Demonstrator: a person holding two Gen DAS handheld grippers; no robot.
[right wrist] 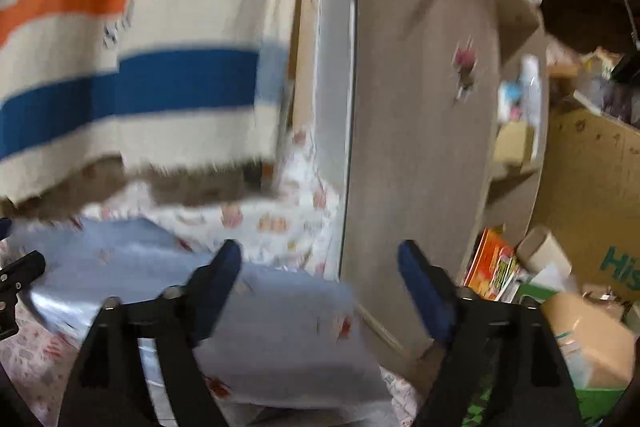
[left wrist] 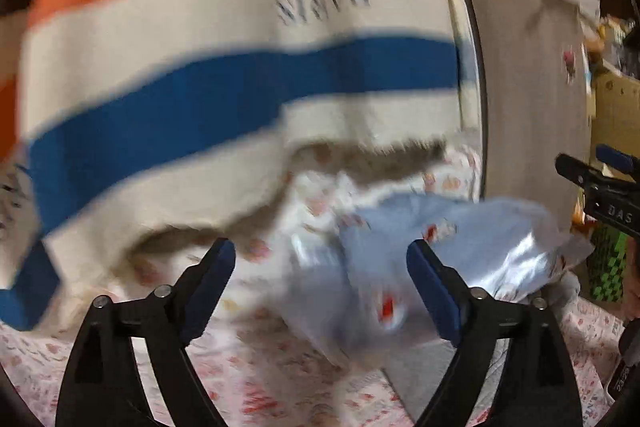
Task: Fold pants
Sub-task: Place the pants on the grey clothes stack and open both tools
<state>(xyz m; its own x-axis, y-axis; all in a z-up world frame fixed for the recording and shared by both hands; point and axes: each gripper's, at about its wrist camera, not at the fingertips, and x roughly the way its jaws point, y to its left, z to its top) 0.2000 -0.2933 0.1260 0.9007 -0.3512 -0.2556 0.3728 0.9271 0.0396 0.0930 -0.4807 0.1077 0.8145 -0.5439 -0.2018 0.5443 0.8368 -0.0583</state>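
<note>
— Both grippers, left (left wrist: 321, 283) and right (right wrist: 320, 285), gape with nothing between the fingers.
— Pants (right wrist: 280, 331)?
— Light-blue, lying bunched on the bedsheet (left wrist: 280, 387) under me. Soft, limp, probably slippery; I'd pinch an outer edge.

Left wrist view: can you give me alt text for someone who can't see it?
The left tool is open and holds nothing, above crumpled pale blue pants on a pink-patterned sheet. A cream blanket with orange and blue stripes hangs behind, and the right tool shows at the right edge.
</note>
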